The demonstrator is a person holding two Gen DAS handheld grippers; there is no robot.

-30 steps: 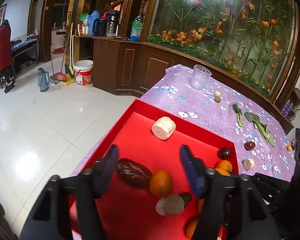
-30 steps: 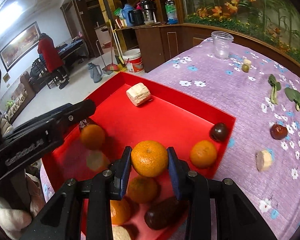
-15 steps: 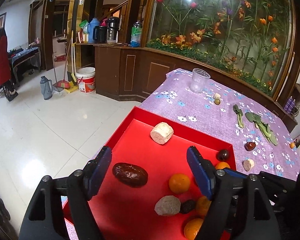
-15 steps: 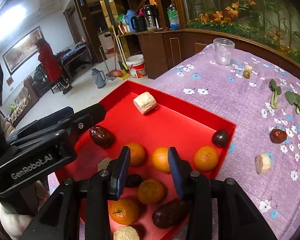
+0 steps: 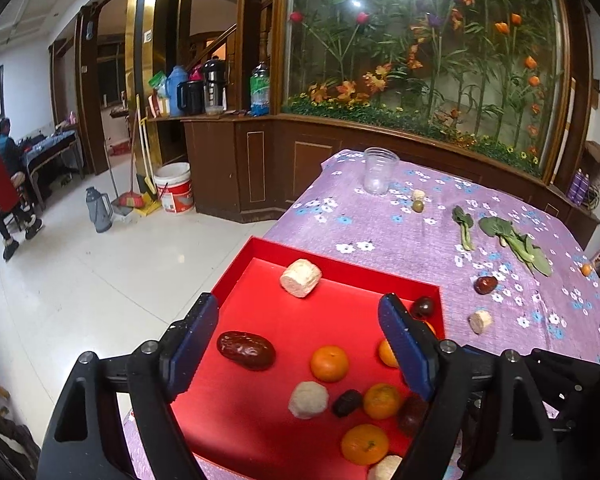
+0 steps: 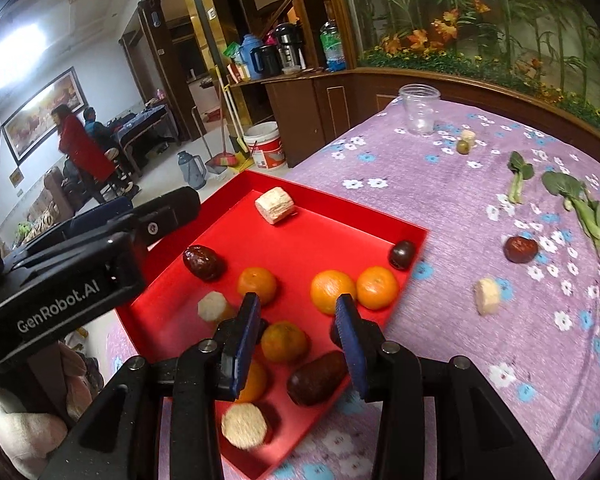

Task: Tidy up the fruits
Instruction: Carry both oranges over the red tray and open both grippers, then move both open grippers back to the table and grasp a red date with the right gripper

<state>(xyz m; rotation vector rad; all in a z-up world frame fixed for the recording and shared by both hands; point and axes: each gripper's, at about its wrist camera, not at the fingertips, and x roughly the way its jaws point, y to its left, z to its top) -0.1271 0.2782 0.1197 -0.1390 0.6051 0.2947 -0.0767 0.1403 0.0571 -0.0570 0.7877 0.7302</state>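
- Since a second ago, the orange that sat between the right gripper (image 6: 298,314) pads lies loose in the red tray (image 6: 332,216), and both grippers have pulled back above the fruit.
- Left gripper (image 5: 298,334) has just been opening its jaws; they stand wide with nothing between the pads, and the brown date (image 5: 246,350) it straddled earlier rests on the tray floor at lower left of that view.
- Right gripper's jaws are parted a little and grip nothing.
- Inside the tray, right wrist view: the date (image 6: 203,262) at left, three oranges (image 6: 333,291) in a row across the middle, a dark plum (image 6: 402,254) in the right corner, a pale cut chunk (image 6: 274,205) near the far wall, and more oranges, a second date (image 6: 318,378) and pale chunks toward the lower edge.
- Purple flowered tablecloth (image 6: 440,184) carries, outside the tray, a red date (image 6: 520,249), a pale chunk (image 6: 487,296), leafy greens (image 6: 580,204), a green olive-like fruit (image 6: 463,146) and a clear plastic cup (image 6: 420,109) at top centre.
- Upper left of the frame shows a white tiled floor, a white bucket (image 6: 265,146), a broom, and a person in a red coat (image 6: 82,146) beside a table.
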